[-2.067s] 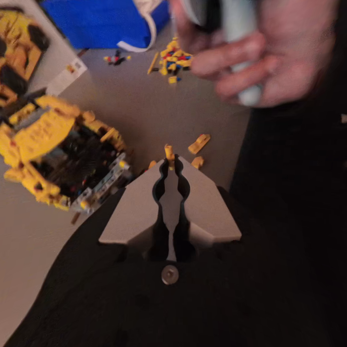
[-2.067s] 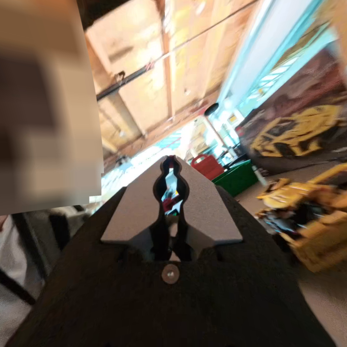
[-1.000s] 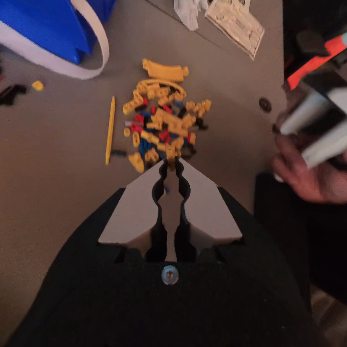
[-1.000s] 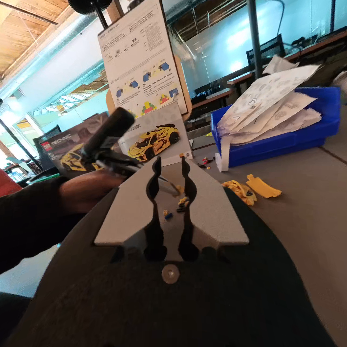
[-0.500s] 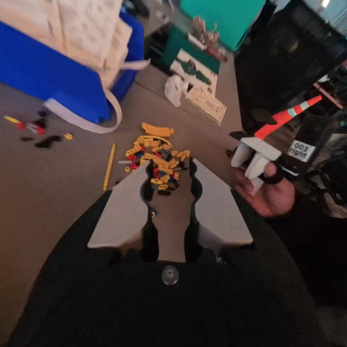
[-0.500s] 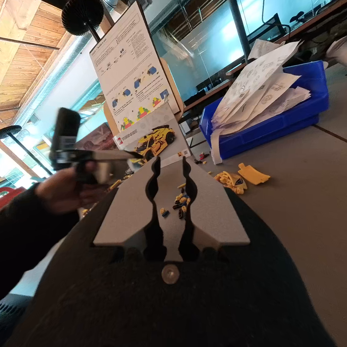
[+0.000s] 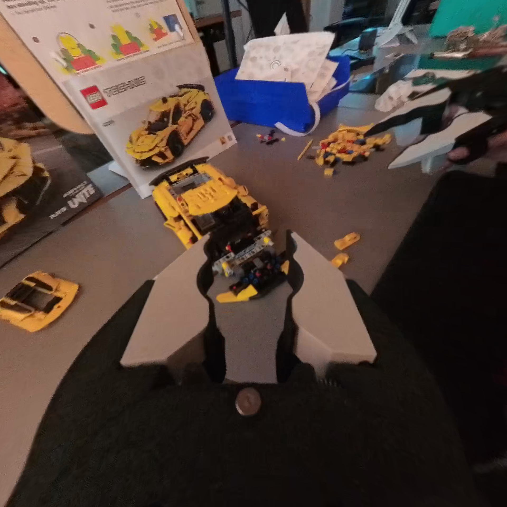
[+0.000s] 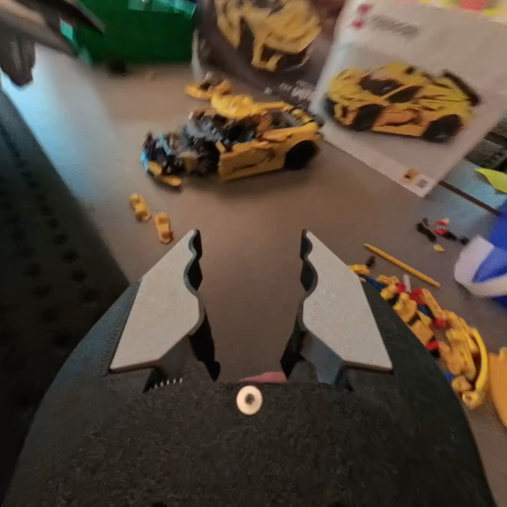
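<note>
A partly built yellow and black brick car (image 7: 214, 211) stands on the grey table. My left gripper (image 7: 248, 241) is open and empty, its fingers framing the car's exposed front end from just above. My right gripper (image 8: 249, 236) is open and empty over bare table, with the car (image 8: 233, 145) farther ahead and two small yellow pieces (image 8: 152, 214) to its left. The right gripper also shows in the left wrist view (image 7: 384, 148) by a pile of small yellow, red and blue pieces (image 7: 345, 148).
A loose yellow car panel (image 7: 35, 300) lies at the left. A booklet with a yellow car picture (image 7: 153, 120) and a dark box (image 7: 33, 178) stand behind the car. A blue bin of papers (image 7: 274, 101) sits at the back. The loose-piece pile (image 8: 428, 321) lies right of my right gripper.
My left gripper swung from the loose-piece pile to the car and opened wider. My right gripper turned down toward the table and opened wider.
</note>
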Tool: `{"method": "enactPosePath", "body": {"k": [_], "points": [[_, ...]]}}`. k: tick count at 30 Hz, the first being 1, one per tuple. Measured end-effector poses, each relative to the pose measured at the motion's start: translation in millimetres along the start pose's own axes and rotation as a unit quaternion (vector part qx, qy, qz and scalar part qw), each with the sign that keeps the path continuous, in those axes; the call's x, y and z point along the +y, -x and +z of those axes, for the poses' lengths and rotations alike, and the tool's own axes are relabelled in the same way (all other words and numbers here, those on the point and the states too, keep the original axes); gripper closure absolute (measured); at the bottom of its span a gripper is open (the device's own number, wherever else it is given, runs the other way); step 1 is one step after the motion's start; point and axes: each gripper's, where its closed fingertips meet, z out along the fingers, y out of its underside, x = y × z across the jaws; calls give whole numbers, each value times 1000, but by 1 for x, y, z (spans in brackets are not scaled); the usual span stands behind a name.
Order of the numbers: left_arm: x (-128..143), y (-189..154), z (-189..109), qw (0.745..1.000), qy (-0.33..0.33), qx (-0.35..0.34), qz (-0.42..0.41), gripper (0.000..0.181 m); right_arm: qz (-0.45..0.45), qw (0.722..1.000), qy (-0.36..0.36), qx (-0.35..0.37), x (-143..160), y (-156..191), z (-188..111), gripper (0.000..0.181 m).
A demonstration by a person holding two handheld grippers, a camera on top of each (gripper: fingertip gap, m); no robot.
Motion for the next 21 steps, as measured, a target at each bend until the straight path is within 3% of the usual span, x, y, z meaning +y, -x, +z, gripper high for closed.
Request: {"method": "enactPosePath", "body": {"k": [3,6,9,14,21], "points": [[28,-9,-4,999,34,-1,-1,130,-56,994,61,-78,5,35,26,111],[34,-23,1,994,44,55,-80,131,-38,983,99,-147,4,62,48,125],[43,-28,7,992,54,71,-90,134,-49,972,128,-190,5,84,59,137],[46,-48,8,990,58,117,-58,138,-97,967,108,-210,2,111,67,157],[52,-62,8,976,83,183,-77,139,-80,966,153,-190,25,93,65,154]]}}
